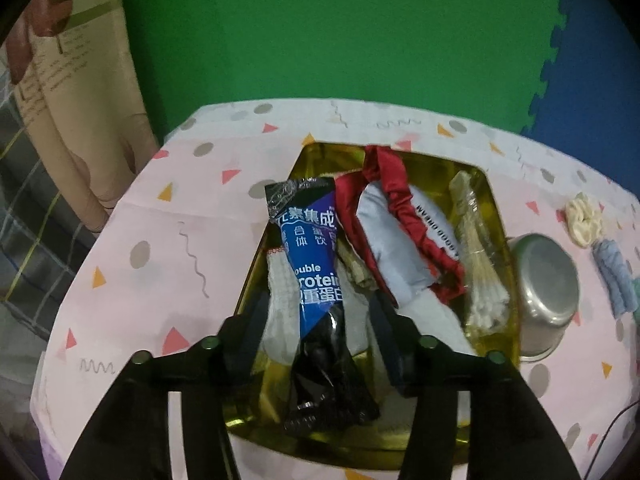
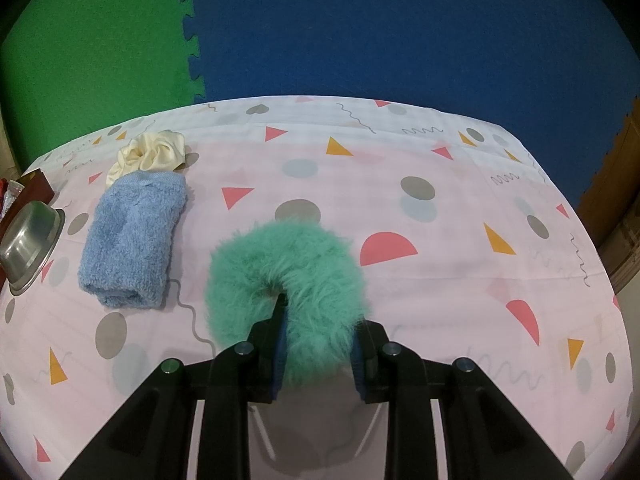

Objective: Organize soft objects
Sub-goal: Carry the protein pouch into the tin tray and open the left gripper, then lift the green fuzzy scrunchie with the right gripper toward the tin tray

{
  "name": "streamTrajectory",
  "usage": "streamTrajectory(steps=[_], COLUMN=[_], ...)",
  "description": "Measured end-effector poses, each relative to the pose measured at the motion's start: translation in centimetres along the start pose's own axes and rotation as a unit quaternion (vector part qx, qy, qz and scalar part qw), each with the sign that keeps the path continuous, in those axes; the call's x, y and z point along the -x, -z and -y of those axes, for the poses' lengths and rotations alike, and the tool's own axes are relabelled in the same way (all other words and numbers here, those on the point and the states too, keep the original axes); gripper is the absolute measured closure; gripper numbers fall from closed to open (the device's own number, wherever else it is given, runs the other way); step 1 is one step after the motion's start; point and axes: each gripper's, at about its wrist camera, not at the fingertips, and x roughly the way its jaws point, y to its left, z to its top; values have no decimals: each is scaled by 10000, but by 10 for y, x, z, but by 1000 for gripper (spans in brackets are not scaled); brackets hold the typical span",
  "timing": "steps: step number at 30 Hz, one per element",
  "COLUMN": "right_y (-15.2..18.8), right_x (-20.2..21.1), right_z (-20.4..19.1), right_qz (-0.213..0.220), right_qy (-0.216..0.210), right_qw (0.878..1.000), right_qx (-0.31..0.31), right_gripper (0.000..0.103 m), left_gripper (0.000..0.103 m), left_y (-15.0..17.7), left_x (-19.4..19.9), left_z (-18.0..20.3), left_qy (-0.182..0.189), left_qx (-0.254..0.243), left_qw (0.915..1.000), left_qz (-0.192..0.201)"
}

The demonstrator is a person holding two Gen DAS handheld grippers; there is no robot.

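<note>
One fluffy teal fur scrunchie (image 2: 286, 292) on desk (image 2: 420, 280), right gripper (image 2: 320, 344) jaws clamped across its near rim. Left gripper (image 1: 320, 320) jaws apart around blue-black protein sachet (image 1: 316, 280) in gold tray (image 1: 496, 216)

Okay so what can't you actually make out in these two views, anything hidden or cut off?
- Left wrist view: the blue protein sachet covers the white cloth; the left claw straddles it, contact unclear.
- Left wrist view: the gold tray floor is buried under a red scrunchie and other items.
- Right wrist view: fur of the green scrunchie hides the right claw pads.
- Right wrist view: the steel bowl is cut by the left edge.
</note>
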Motion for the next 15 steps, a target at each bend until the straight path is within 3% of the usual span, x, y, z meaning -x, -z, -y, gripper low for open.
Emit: streamTrajectory(steps=[7,11,15], right_y=[0,0,0], right_x=[0,0,1], right_z=[0,-1,-2], right_qz=[2,12,20], right_qy=[14,63,80], right_qw=[10000,10000,9999], right_qx=[17,58,72], right_gripper=[76,76,77], left_gripper=[43,38,35], left_y=[12,26,37], left_x=[32,42,45], left_z=[8,15,17], left_qy=[-249,-587,-660], left_qx=[473,452,496], left_qw=[9980,9960,9954], left_qz=[345,507,478])
